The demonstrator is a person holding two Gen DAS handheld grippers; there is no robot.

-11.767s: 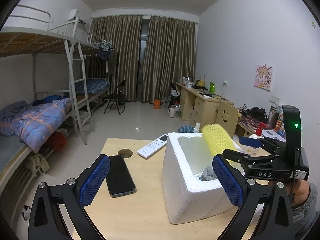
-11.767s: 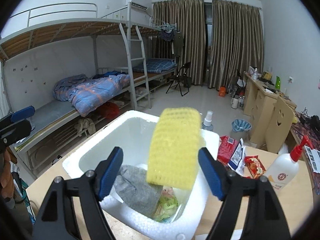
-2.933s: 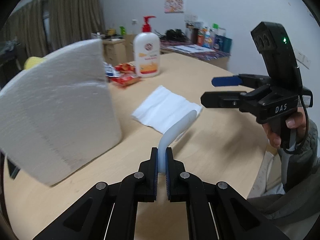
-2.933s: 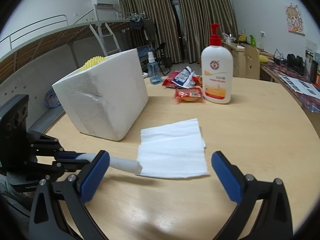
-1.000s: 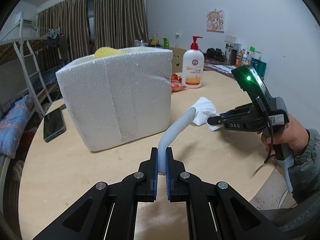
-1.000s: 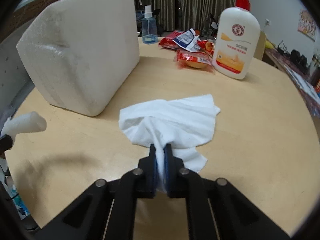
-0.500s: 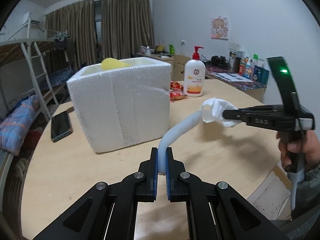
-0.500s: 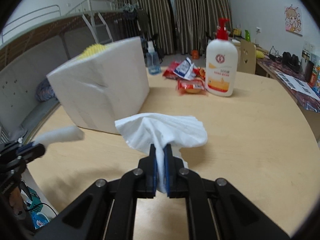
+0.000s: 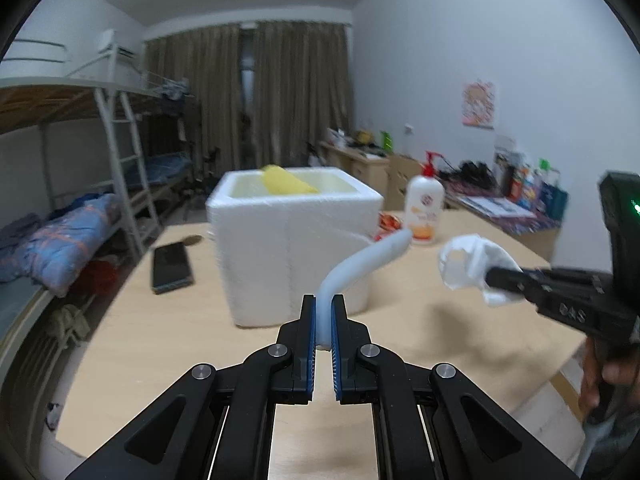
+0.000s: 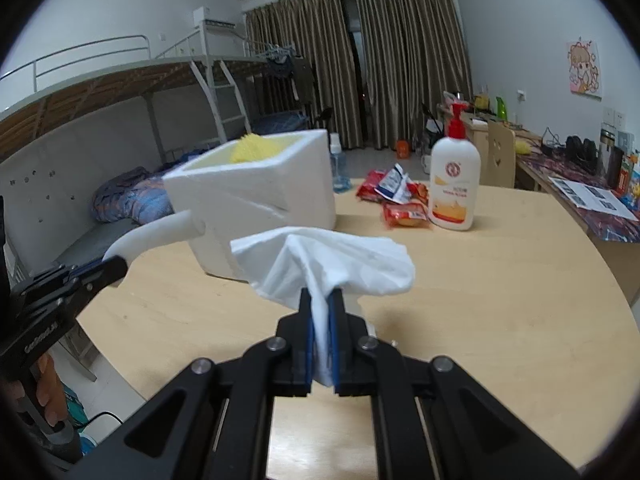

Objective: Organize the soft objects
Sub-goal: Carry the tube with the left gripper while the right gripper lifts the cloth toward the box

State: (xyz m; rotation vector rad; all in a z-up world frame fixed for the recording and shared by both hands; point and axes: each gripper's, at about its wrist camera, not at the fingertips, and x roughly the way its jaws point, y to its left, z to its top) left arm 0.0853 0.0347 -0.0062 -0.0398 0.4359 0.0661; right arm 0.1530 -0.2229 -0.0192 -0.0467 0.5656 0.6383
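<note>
Soft objects are being gathered into the white foam box (image 9: 296, 236), which is sitting at the centre of the left wrist frame on the tabletop (image 9: 168, 336), open at the top, with a yellow mesh sleeve (image 9: 286, 184) already poking out above its rim. Both hands are carrying an item in the air, clear of the tabletop, so the step in hand looks like the transfer toward the box. The right gripper (image 10: 320, 320) is pinching a crumpled white tissue (image 10: 328, 268), its jaws closed tight on the gathered fold, the rest billowing at the frame's centre. The left gripper (image 9: 323, 336) is clamping the end of a white foam tube (image 9: 360, 260), jaws nearly together, the tube curving up and right toward the box's near wall. Next, each item probably needs lifting above the rim, since both are hanging lower than the opening, then releasing inside without snagging the sleeve.
</note>
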